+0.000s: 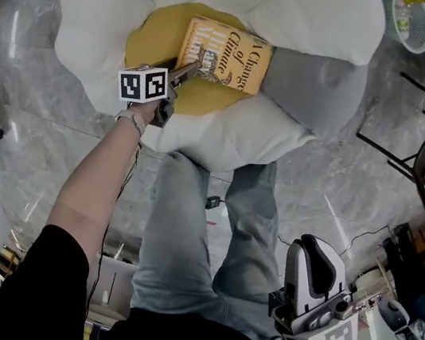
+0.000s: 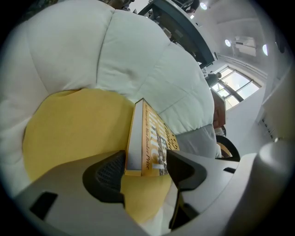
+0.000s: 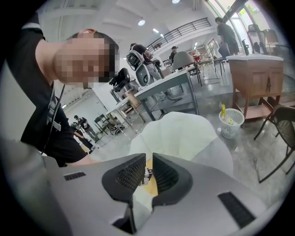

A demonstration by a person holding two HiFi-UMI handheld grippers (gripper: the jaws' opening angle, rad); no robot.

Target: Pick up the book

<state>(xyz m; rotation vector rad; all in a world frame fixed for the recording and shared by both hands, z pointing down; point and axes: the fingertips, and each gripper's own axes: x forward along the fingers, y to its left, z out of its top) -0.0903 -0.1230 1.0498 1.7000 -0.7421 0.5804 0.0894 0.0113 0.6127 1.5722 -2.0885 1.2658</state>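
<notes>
Now we frame the book (image 1: 225, 53), upper centre.
Our left gripper (image 2: 145, 171) spreads its jaws wide around the book's corner; our right gripper (image 3: 148, 171), jaws nearly together, is empty.

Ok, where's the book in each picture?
Head view: book top middle, lying on the yellow seat.
Left gripper view: book in the middle, between the open fingers.
Right gripper view: can't make it out; only a yellow sliver past the fingers.
Shared landmark: the white cushion, in all three.
</notes>
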